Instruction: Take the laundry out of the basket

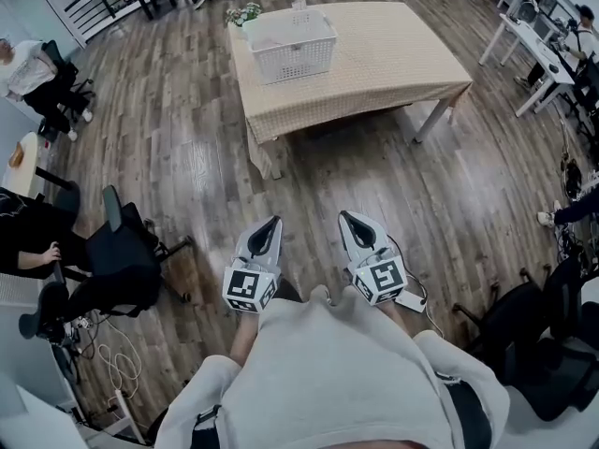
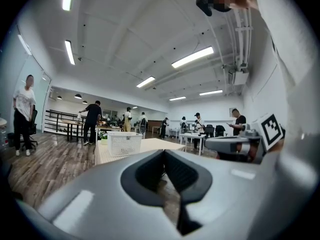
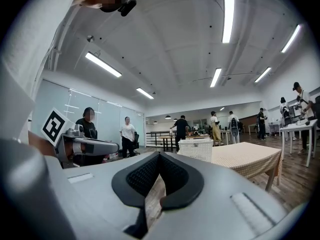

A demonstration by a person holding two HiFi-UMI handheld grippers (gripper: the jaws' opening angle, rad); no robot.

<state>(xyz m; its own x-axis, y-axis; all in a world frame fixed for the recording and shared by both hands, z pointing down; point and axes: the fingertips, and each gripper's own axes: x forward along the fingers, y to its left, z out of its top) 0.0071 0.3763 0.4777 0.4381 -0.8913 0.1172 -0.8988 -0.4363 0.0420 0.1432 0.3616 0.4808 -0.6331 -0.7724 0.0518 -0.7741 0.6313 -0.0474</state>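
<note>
Jaws are pressed together on both the left gripper (image 1: pixel 270 223) and the right gripper (image 1: pixel 347 217), nothing pinched in either one. Both sit low in front of the person, well apart from the work. The white basket (image 1: pixel 290 44) stands on the tabletop (image 1: pixel 393 59) near its far left corner, just beside a small plant (image 1: pixel 243 12). From this angle I can't make out any laundry inside it (the mesh sides and rim hide whatever's in there).

What could go wrong, as I see it: the jaws need spreading before they reach in, or they'll just shove the basket. It looks light, so tugging a tangled piece could drag or tip it toward the corner, maybe into the plant. The loose tablecloth could also get snagged and pulled along.

Count: two grippers, one basket, one tabletop, one plant. Laundry pieces: can't count any from here.
</note>
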